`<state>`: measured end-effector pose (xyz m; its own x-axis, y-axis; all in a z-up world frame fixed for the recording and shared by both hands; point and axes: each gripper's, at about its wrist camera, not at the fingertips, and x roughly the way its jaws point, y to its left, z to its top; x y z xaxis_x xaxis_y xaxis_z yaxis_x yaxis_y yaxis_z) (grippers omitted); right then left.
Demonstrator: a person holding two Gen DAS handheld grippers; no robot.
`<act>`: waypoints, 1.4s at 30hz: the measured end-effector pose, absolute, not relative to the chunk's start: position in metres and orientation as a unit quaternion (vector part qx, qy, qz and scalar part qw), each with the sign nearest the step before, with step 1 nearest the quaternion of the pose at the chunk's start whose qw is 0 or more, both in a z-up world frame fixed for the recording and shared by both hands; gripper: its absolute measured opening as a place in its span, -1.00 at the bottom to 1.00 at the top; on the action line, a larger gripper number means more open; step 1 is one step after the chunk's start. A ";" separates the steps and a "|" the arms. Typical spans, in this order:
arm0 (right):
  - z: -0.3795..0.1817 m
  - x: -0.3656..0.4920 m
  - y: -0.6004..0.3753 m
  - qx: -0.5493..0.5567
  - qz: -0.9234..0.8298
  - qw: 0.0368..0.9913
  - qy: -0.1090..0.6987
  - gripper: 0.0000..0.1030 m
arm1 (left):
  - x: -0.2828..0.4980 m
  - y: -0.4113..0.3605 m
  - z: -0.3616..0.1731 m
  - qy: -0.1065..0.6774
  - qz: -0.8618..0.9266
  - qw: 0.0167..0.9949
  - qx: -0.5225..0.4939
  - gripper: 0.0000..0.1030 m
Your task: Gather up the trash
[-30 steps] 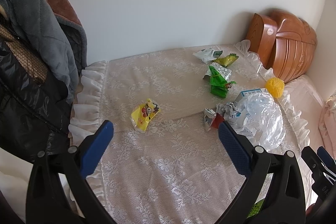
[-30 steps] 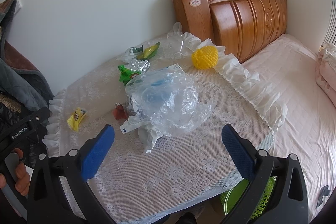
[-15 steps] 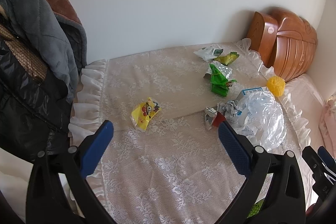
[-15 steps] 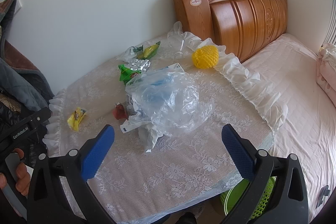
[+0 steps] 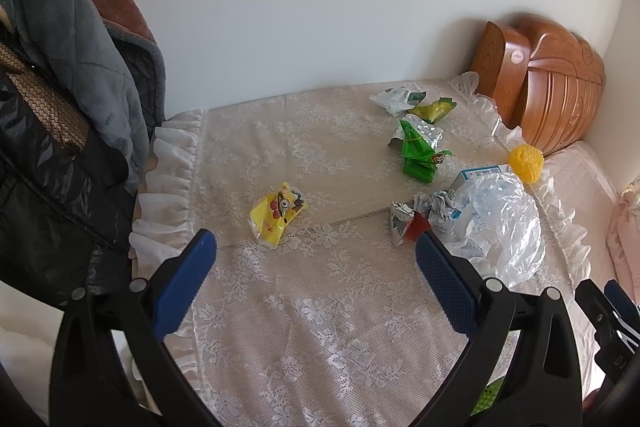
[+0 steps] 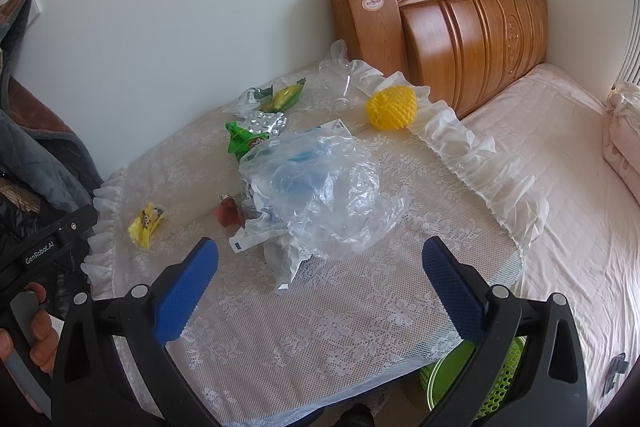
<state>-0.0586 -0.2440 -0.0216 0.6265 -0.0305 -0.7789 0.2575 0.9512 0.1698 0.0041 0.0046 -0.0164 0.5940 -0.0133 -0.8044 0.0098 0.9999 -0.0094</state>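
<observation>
Both grippers hover over a lace-covered tabletop (image 5: 320, 327) strewn with trash, each with its blue-padded fingers spread wide and gripping nothing.

In the left wrist view, the left gripper (image 5: 316, 261) frames the near part of the cloth. A yellow cartoon wrapper (image 5: 277, 213) lies just beyond the left finger (image 5: 182, 287), near the frilled edge. Ahead of the right finger (image 5: 446, 285) sits a crumpled silver-and-red wrapper (image 5: 404, 225), touching a wad of crumpled paper (image 5: 436, 203). Farther out, a green snack packet (image 5: 418, 157) lies partly on a foil blister sheet (image 5: 426, 134), with a yellow-green wrapper (image 5: 434, 109) and a white wrapper (image 5: 394, 99) beyond. To the right of the fingers, a clear plastic bag (image 5: 504, 223) covers a blue-and-white carton (image 5: 478, 175), and a yellow foam net (image 5: 526, 163) rests by the ruffle.

In the right wrist view, the right gripper (image 6: 320, 271) points at the clear plastic bag, which lies just beyond and between its fingers. A wooden headboard (image 6: 460, 23) and a pink bed (image 6: 560, 187) lie right of the fingers, and a green basket (image 6: 492, 387) shows below the right finger.
</observation>
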 end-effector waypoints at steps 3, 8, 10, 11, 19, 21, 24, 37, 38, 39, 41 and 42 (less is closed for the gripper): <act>-0.022 -0.059 -0.244 0.133 -0.081 0.892 0.425 0.96 | 0.004 0.005 -0.017 0.451 -0.007 0.893 -0.002 0.85; -0.022 -0.059 -0.245 0.133 -0.081 0.892 0.425 0.96 | 0.003 0.005 -0.017 0.451 -0.006 0.892 -0.002 0.85; -0.022 -0.059 -0.245 0.134 -0.081 0.892 0.425 0.96 | 0.004 0.005 -0.017 0.451 -0.006 0.893 -0.002 0.85; -0.022 -0.059 -0.245 0.134 -0.081 0.892 0.424 0.96 | 0.004 0.005 -0.017 0.451 -0.006 0.893 -0.002 0.85; -0.024 -0.059 -0.245 0.134 -0.081 0.891 0.426 0.96 | 0.005 0.011 -0.023 0.454 -0.012 0.891 -0.001 0.85; -0.026 -0.060 -0.245 0.135 -0.081 0.890 0.427 0.96 | 0.007 0.018 -0.030 0.461 -0.021 0.887 -0.002 0.85; -0.034 -0.062 -0.246 0.141 -0.080 0.886 0.434 0.96 | 0.014 0.029 -0.047 0.476 -0.029 0.879 0.000 0.85; -0.072 -0.067 -0.258 0.170 -0.104 0.858 0.473 0.96 | 0.080 0.053 -0.123 0.494 -0.053 0.867 0.044 0.85; -0.073 -0.067 -0.259 0.171 -0.107 0.857 0.474 0.96 | 0.087 0.051 -0.130 0.499 -0.053 0.864 0.050 0.85; -0.075 -0.067 -0.260 0.172 -0.109 0.856 0.476 0.96 | 0.096 0.049 -0.138 0.505 -0.052 0.860 0.059 0.85; -0.077 -0.066 -0.262 0.173 -0.115 0.853 0.479 0.96 | 0.105 0.047 -0.148 0.512 -0.051 0.854 0.071 0.85; -0.077 -0.065 -0.262 0.172 -0.117 0.852 0.480 0.96 | 0.110 0.046 -0.155 0.515 -0.052 0.852 0.078 0.85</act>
<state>-0.0648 -0.2619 -0.0775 0.5124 -0.0335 -0.8581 0.3643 0.9133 0.1819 0.1102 0.0458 -0.1548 0.4640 -0.0086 -0.8858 0.1686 0.9825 0.0787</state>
